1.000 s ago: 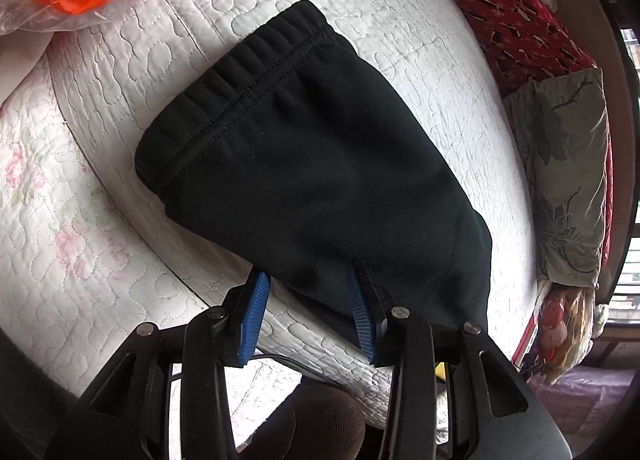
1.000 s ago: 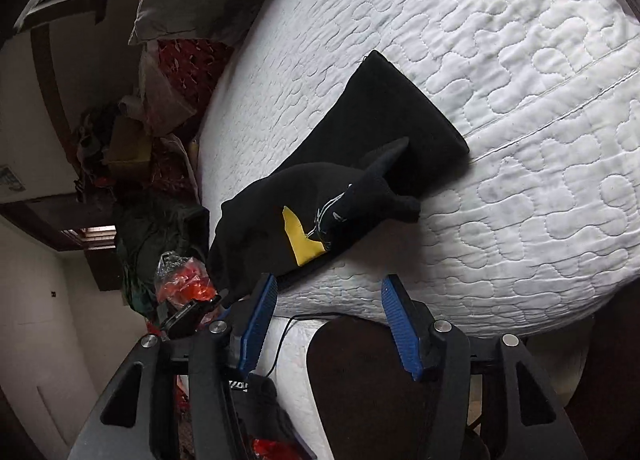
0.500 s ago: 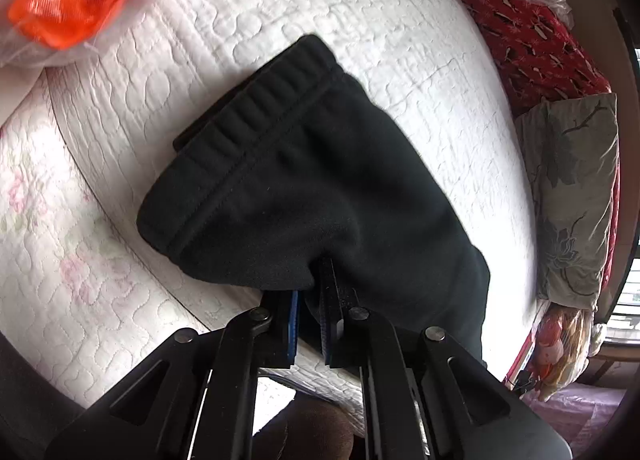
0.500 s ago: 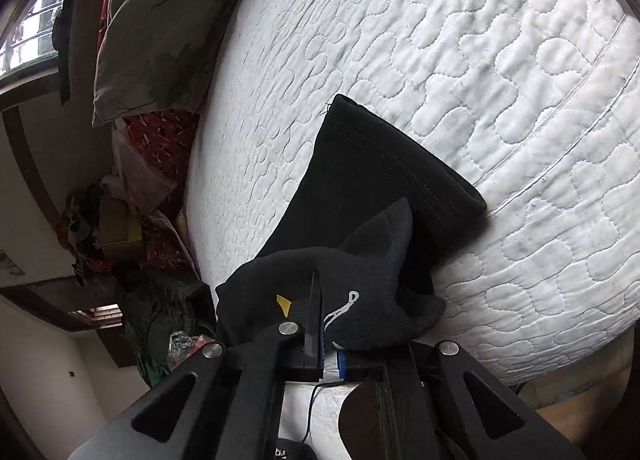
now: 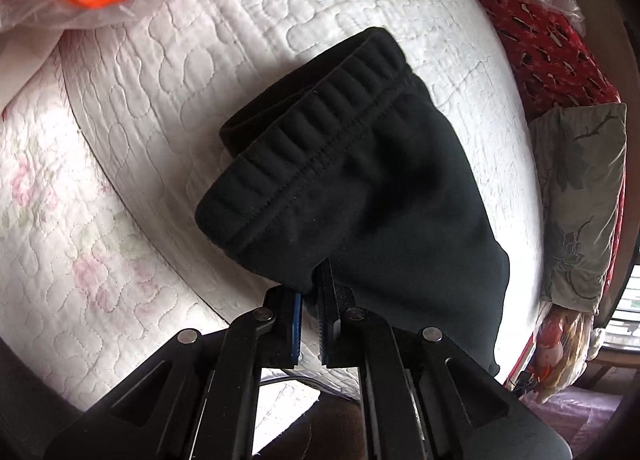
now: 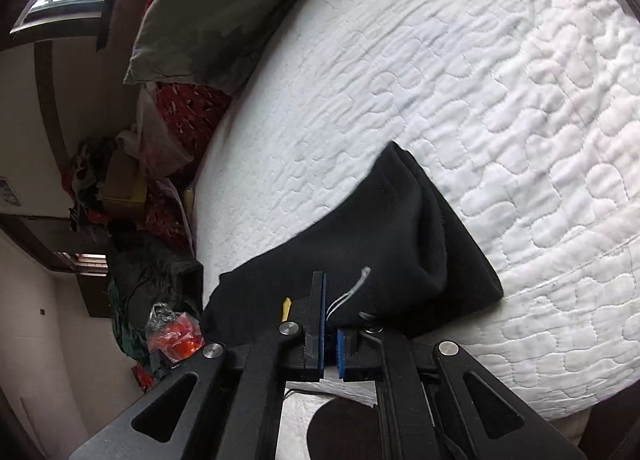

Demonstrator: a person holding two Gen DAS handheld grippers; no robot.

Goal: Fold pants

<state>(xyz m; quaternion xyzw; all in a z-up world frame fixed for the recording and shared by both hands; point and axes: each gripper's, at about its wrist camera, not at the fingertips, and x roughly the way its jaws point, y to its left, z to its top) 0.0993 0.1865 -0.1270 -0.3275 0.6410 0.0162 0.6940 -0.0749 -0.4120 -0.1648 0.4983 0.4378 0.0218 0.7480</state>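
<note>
On white quilt [image 5: 248, 19], black fleece pants [image 5: 380, 179], ribbed waistband

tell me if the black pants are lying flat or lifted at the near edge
Lifted at the near edge: the black pants are pinched in the shut left gripper, and the waistband curls up off the white quilt.

Black pants [image 5: 384, 187] lie on a white quilt [image 5: 224, 47] with faint pink flowers beside a red patterned blanket [image 5: 548, 55]
</note>
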